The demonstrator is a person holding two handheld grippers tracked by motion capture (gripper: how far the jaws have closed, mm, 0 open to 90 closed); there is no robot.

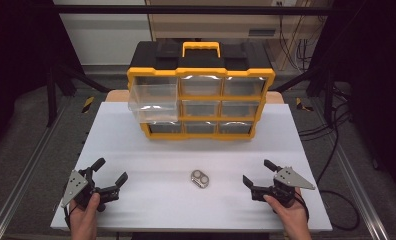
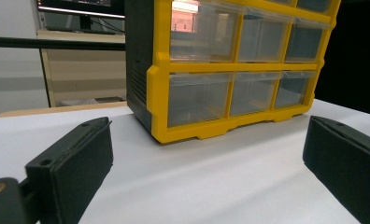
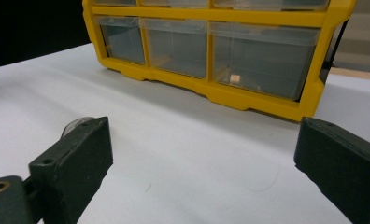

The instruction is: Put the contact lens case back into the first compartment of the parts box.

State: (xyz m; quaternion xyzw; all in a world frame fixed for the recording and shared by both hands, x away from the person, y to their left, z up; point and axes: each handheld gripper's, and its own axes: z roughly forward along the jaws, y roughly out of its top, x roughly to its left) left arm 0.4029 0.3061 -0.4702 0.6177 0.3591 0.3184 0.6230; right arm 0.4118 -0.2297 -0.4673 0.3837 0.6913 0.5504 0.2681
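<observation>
Silver-grey and oval, a small flat metal case (image 1: 200,178) with two round hollows is seen in the high view lying on the white table top (image 1: 151,150), between the two grippers and slightly nearer the right one; its long axis is judged to run roughly from the left gripper toward the right, tilted a little. From the left gripper (image 1: 109,176), held with its jaws spread wide and empty, the case lies to the right and barely forward; from the right gripper (image 1: 259,176), likewise wide apart and holding nothing, it lies to the left. Behind stands the yellow-and-black plastic drawer cabinet (image 1: 201,102), whose clear top-left drawer (image 1: 153,102) is pulled out. In the left gripper view the spread black jaws frame bare table and the cabinet's lower drawers. In the right gripper view a rounded shiny edge (image 3: 76,124), probably the case, is glimpsed just behind the left-hand jaw. A reach by the right gripper is judged the shorter, needing an inward turn.
</observation>
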